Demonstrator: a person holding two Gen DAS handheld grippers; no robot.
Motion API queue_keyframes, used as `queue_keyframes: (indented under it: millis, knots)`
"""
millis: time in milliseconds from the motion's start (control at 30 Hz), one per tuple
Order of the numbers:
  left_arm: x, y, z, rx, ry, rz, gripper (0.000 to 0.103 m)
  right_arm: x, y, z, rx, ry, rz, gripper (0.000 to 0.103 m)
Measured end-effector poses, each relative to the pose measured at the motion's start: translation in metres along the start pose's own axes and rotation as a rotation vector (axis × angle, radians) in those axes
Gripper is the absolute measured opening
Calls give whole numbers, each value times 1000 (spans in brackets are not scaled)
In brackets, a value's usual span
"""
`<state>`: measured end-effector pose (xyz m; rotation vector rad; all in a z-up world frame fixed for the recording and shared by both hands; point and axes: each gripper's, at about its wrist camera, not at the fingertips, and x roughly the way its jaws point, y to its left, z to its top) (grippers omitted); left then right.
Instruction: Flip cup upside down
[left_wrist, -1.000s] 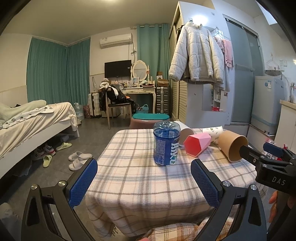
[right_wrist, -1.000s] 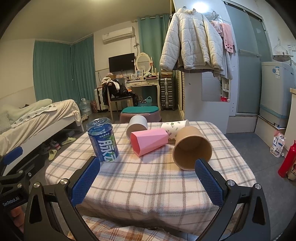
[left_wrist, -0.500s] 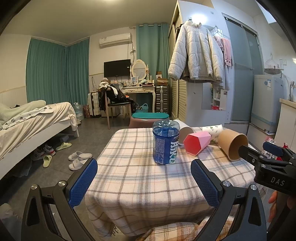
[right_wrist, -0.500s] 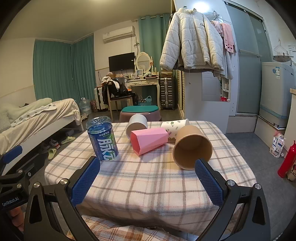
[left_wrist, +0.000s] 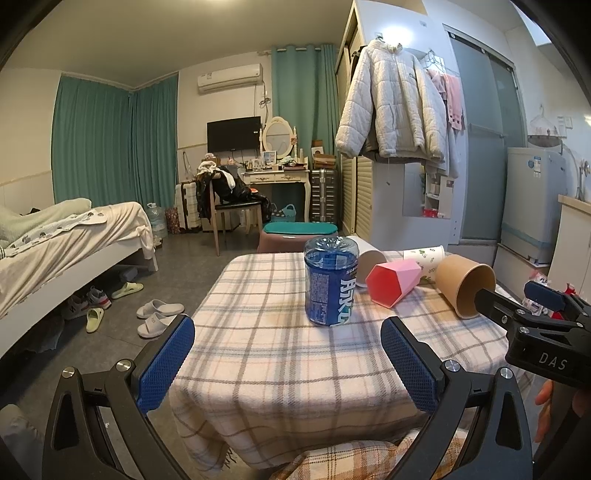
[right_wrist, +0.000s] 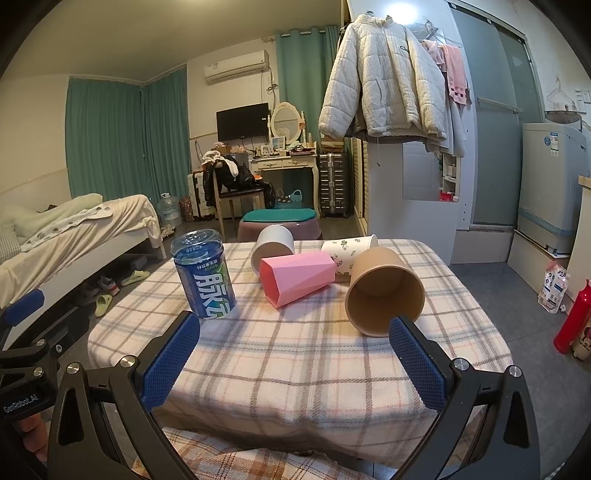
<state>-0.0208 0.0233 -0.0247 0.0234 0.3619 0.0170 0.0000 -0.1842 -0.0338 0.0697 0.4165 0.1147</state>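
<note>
Right wrist view: the right gripper hangs over the near edge of the desk, its blue-padded fingers spread wide with nothing between them. The desk wears a plaid cloth. Four cups lie on their sides in a cluster toward the far right of the desk. Nearest is a brown paper cup with its open mouth turned toward the camera, just beyond the tip of the right-hand finger. To its left lies a pink faceted cup, mouth facing left and forward. Behind these lie a white cup and a white floral-print paper cup; the pink one touches or overlaps both in this view. A blue drink bottle stands inverted, well to the left of the cups.

In the left wrist view, the left gripper is also held wide apart and has hold of nothing, short of the bottle. The brown paper cup shows at right, with the right gripper's black body in front of its rim.
</note>
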Motion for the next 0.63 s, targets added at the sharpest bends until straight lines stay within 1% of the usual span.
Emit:
queue_keyframes:
  millis: [633]
  knots:
    - [2, -1, -6, 1, 6, 7, 103, 2, 0, -3, 1, 7, 6, 103]
